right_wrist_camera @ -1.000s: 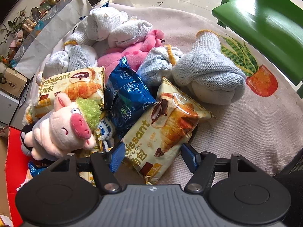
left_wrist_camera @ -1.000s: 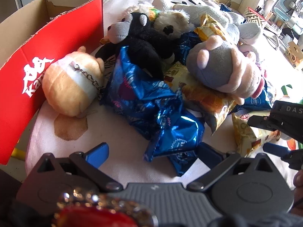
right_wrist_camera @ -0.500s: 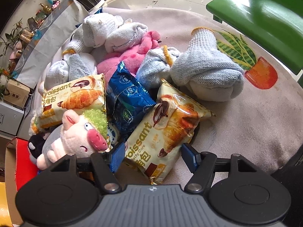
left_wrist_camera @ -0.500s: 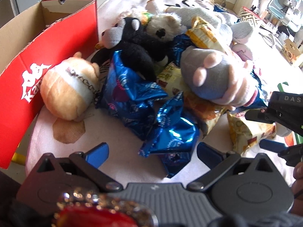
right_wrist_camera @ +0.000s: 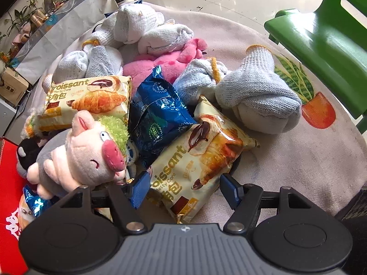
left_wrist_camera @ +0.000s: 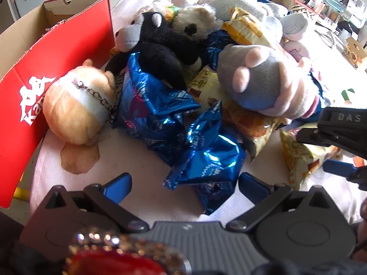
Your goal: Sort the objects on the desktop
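My left gripper (left_wrist_camera: pixel 184 183) stands open over a crumpled blue foil snack bag (left_wrist_camera: pixel 206 160), whose lower end lies between the blue pads without touching them. My right gripper (right_wrist_camera: pixel 184 189) is open around the near end of a cream croissant packet (right_wrist_camera: pixel 195 165) that lies flat on the cloth. The same gripper (left_wrist_camera: pixel 318 153) shows at the right edge of the left wrist view, straddling that packet (left_wrist_camera: pixel 300 160). A grey and pink pig plush (right_wrist_camera: pixel 80 158) lies just left of the right gripper.
A red cardboard box (left_wrist_camera: pixel 57 68) stands open at the left. The pile holds an orange round plush (left_wrist_camera: pixel 75 110), a black plush (left_wrist_camera: pixel 160 52), a dark blue bag (right_wrist_camera: pixel 158 119), another croissant packet (right_wrist_camera: pixel 89 98), a pink plush (right_wrist_camera: pixel 165 66) and knitted gloves (right_wrist_camera: pixel 259 98). A green chair (right_wrist_camera: pixel 325 29) stands at the right.
Both views have shifted slightly over the pile. The blue foil bag now sits a little more centred between my left fingers. The croissant packet stays between my right fingers.
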A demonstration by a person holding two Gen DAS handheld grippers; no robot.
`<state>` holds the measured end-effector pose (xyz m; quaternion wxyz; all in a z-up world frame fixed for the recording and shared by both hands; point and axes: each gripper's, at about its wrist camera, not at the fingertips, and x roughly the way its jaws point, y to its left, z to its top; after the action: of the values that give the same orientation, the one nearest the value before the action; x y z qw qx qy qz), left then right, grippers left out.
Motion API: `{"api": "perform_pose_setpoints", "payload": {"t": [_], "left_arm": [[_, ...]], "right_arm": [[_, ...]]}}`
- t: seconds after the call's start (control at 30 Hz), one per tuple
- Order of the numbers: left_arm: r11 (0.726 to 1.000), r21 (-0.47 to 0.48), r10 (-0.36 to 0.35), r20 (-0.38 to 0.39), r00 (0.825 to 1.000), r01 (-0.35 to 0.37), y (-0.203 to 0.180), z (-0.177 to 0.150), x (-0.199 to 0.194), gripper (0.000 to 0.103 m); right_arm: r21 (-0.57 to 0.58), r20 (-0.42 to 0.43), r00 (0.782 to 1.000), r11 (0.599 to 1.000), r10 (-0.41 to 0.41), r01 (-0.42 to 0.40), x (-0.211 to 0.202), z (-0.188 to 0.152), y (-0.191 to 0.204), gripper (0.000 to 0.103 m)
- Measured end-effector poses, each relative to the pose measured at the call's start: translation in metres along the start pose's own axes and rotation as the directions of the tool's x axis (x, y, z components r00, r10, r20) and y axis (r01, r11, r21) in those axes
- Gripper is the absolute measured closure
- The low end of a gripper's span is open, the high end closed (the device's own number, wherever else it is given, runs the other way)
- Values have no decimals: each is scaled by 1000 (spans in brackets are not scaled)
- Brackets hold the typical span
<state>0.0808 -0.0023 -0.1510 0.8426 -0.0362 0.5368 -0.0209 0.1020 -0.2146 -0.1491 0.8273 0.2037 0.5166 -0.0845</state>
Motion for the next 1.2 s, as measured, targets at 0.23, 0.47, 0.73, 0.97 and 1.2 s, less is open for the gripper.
{"api": "perform_pose_setpoints", "payload": {"t": [0.23,0.47,0.73,0.97,1.2], "left_arm": [[1000,1,11,2,1000,-11,2,-2,-2,0],[1000,-4,22,1,1000,-22,7,-2,-4,0],[999,13,31,-4,1000,-31,5,-2,-4,1],[998,17,57,-16,998,-57,5,-1,-8,1],[998,-14,66,-11,998,-66,13,-1,-17,1]], "right_arm": [[-21,2,1000,1000,-20,20,-4,-1,0,36],[-19,-1,1000,1000,-25,25,-10,-2,-2,36],[-21,-8,999,999,-32,31,-13,-4,-4,36],[-76,13,998,995,-59,60,-19,-8,1,36],[-109,8,996,990,-90,91,-22,-14,2,36]]}}
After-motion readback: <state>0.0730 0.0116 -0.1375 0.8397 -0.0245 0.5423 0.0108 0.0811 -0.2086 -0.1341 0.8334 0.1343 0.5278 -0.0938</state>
